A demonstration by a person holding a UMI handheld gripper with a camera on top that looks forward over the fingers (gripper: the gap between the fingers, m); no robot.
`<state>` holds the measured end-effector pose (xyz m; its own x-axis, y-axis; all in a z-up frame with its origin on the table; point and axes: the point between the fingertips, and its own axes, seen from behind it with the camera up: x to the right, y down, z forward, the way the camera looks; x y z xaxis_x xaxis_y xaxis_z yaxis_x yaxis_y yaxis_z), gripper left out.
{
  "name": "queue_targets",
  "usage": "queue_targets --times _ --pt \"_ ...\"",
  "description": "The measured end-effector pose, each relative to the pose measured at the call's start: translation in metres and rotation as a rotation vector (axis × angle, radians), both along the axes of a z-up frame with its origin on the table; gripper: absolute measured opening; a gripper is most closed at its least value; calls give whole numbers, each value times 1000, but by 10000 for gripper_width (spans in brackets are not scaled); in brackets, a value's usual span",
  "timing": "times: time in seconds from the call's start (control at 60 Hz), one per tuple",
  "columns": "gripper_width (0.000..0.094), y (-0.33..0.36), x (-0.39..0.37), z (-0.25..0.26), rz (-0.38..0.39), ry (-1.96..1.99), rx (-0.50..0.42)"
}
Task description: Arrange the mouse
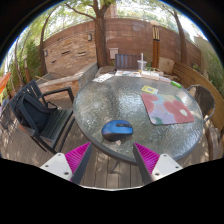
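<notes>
A blue and black computer mouse (119, 128) lies on the near edge of a round glass table (110, 100), just ahead of my fingers and midway between them. A colourful mouse mat (167, 107) lies on the right side of the table, beyond my right finger. My gripper (112, 157) is open and empty, held a little back from the table's edge; its pink pads (76, 155) stand wide apart with only wooden decking showing between them.
A dark chair (40, 112) stands left of the table, another chair (205, 100) at its right. Small things (143, 68) sit at the table's far edge. A brick wall (75, 45), a tree trunk (101, 35) and a wooden bench (65, 82) lie beyond.
</notes>
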<state>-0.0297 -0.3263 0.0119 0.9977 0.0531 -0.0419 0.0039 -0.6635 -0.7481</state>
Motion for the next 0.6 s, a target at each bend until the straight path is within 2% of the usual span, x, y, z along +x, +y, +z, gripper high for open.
queue_targets --times 0.133,0.283,0.45,0.5,0.6 --pt "858 47 -11 -18 -42 1 -18" --pt "855 90 -17 -16 -92 2 -12" --pt "845 122 -25 -19 -103 -9 -22" --pt "829 126 -24 -22 -109 -23 -29" --pt "737 128 -20 -31 -139 -39 -61"
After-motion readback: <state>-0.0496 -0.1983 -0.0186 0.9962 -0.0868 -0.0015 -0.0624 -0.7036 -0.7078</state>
